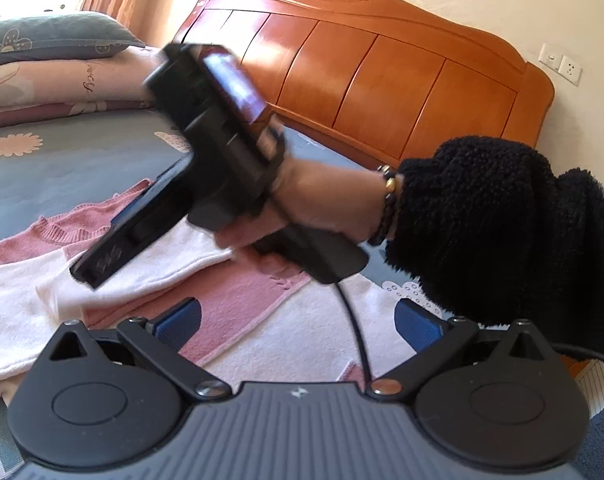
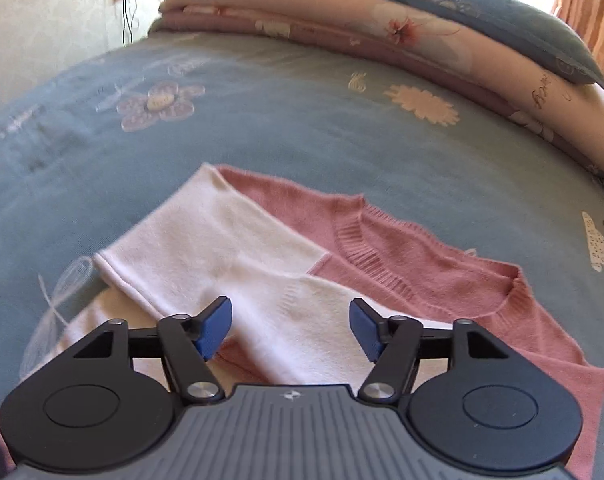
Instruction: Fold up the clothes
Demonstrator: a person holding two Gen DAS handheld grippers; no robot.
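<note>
A pink and white knit sweater (image 2: pixel 422 256) lies flat on the bed, neckline toward the pillows. Its white sleeve (image 2: pixel 230 240) is folded across the pink body. My right gripper (image 2: pixel 291 328) hovers just over that sleeve, jaws open, nothing pinched between the blue pads (image 2: pixel 216 328). In the left wrist view the same sweater (image 1: pixel 242 292) spreads below my left gripper (image 1: pixel 298 320), which stands wide open and empty. A hand (image 1: pixel 322 196) in a black fleece sleeve holds the right gripper (image 1: pixel 98 268), angled down onto the white cloth.
The bed has a grey-blue flowered sheet (image 2: pixel 262 128). A folded pink quilt (image 2: pixel 382 28) and a grey pillow (image 2: pixel 482 8) lie along the far side. An orange wooden headboard (image 1: pixel 382 80) rises behind, with wall sockets (image 1: pixel 562 64) beside it. A black cable (image 1: pixel 354 320) trails over the sweater.
</note>
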